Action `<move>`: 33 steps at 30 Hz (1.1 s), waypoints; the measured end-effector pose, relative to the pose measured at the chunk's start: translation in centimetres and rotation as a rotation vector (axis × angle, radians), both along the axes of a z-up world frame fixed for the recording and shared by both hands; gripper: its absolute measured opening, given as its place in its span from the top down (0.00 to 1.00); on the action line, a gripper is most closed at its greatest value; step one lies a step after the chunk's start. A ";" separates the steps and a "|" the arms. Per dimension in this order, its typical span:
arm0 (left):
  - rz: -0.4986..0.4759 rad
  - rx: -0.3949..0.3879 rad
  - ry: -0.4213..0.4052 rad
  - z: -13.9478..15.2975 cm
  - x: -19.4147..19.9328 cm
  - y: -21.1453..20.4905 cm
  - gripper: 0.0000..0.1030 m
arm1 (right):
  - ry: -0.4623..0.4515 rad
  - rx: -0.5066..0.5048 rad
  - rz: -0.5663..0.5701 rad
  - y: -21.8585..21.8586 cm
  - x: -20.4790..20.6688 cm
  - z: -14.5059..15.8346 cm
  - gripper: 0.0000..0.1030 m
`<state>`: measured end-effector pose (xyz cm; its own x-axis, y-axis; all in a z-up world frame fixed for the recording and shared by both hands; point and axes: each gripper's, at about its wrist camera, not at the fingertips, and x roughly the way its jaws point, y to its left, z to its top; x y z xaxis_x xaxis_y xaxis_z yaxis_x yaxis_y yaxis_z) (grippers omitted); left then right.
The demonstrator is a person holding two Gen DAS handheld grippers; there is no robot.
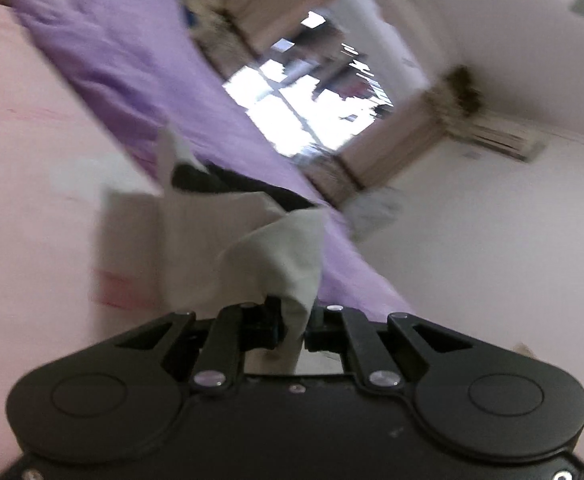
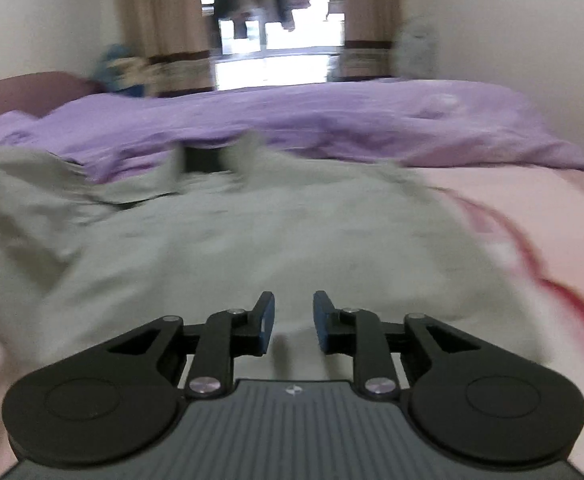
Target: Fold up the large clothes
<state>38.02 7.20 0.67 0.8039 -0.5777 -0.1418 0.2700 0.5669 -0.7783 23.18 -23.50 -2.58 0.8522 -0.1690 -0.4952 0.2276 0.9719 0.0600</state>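
Note:
A large pale grey-green garment (image 2: 252,240) lies spread across the pink bed sheet (image 2: 532,216), blurred, with a dark opening (image 2: 202,160) at its far edge. In the left wrist view the picture is strongly tilted. There a fold of the same garment (image 1: 276,256) rises from the bed into my left gripper (image 1: 292,320), which is shut on the cloth. The dark inner part of the garment (image 1: 228,182) shows behind the lifted fold. My right gripper (image 2: 293,312) hovers over the garment's near part. Its blue-padded jaws stand apart with nothing pinched between them.
A rumpled purple duvet (image 2: 332,120) runs across the far side of the bed. Behind it are a bright window (image 2: 276,28) with beige curtains (image 2: 164,20) and white walls. An air conditioner (image 1: 500,138) hangs on the wall. Blue and patterned items (image 2: 120,68) sit at the bed's far left.

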 end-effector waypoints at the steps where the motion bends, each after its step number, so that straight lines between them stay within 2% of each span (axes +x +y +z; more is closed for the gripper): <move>1: -0.046 0.000 -0.025 0.5 0.2 -1.5 0.94 | 0.008 0.021 -0.033 -1.6 -0.3 0.0 0.73; 4: -0.174 0.014 -0.109 1.8 0.1 -6.4 0.94 | 0.020 0.105 -0.105 -5.7 -1.6 -0.2 0.73; 7: -0.321 0.009 -0.159 1.8 0.0 -12.3 0.94 | 0.021 0.108 -0.142 -7.6 -2.9 -0.7 0.73; 10: -0.447 0.046 -0.135 0.2 0.4 -18.2 0.93 | 0.034 0.115 -0.145 -8.7 -3.8 -1.5 0.73; 12: -0.529 0.068 -0.056 -2.4 1.6 -22.2 0.94 | 0.044 0.118 -0.154 -9.4 -4.3 -2.2 0.73; 14: -0.571 0.143 0.022 -5.3 2.6 -25.5 0.94 | 0.051 0.122 -0.173 -9.9 -4.5 -2.4 0.72; 15: -0.570 0.221 0.029 -6.6 2.6 -27.0 0.94 | 0.052 0.130 -0.178 -10.3 -4.8 -2.6 0.72; 17: -0.551 0.370 -0.025 -7.6 2.0 -28.6 0.94 | 0.049 0.154 -0.175 -10.9 -5.3 -2.7 0.71; 18: -0.557 0.397 -0.044 -7.6 1.7 -28.9 0.93 | 0.046 0.163 -0.170 -11.1 -5.4 -2.7 0.71; 20: -0.574 0.394 -0.039 -7.3 2.0 -28.5 0.91 | 0.025 0.201 -0.174 -11.7 -5.9 -2.4 0.69; 22: -0.590 0.353 0.013 -6.4 3.4 -27.9 0.74 | -0.020 0.285 -0.184 -12.7 -6.4 -2.1 0.66; 24: -0.588 0.305 0.017 -4.5 2.4 -26.8 0.24 | -0.092 0.415 -0.172 -13.9 -7.1 -1.7 0.61; 25: -0.556 0.297 -0.021 -3.4 1.3 -25.8 0.18 | -0.113 0.469 -0.154 -14.3 -7.2 -1.6 0.56; 26: -0.521 0.302 -0.073 -2.3 0.2 -24.4 0.12 | -0.124 0.511 -0.130 -14.5 -7.1 -1.4 0.53; 28: -0.452 0.349 -0.157 -0.3 -2.3 -21.9 0.11 | -0.131 0.581 -0.075 -14.4 -6.9 -1.2 0.45; 29: -0.417 0.394 -0.170 0.0 -3.3 -20.6 0.10 | -0.131 0.627 -0.044 -14.2 -6.8 -1.2 0.40; 31: -0.367 0.474 -0.163 -0.4 -4.8 -18.8 0.10 | -0.116 0.715 0.001 -13.9 -6.2 -1.6 0.39; 33: -0.302 0.578 -0.127 -1.8 -5.8 -17.8 0.10 | -0.099 0.749 0.022 -13.5 -5.3 -1.9 0.38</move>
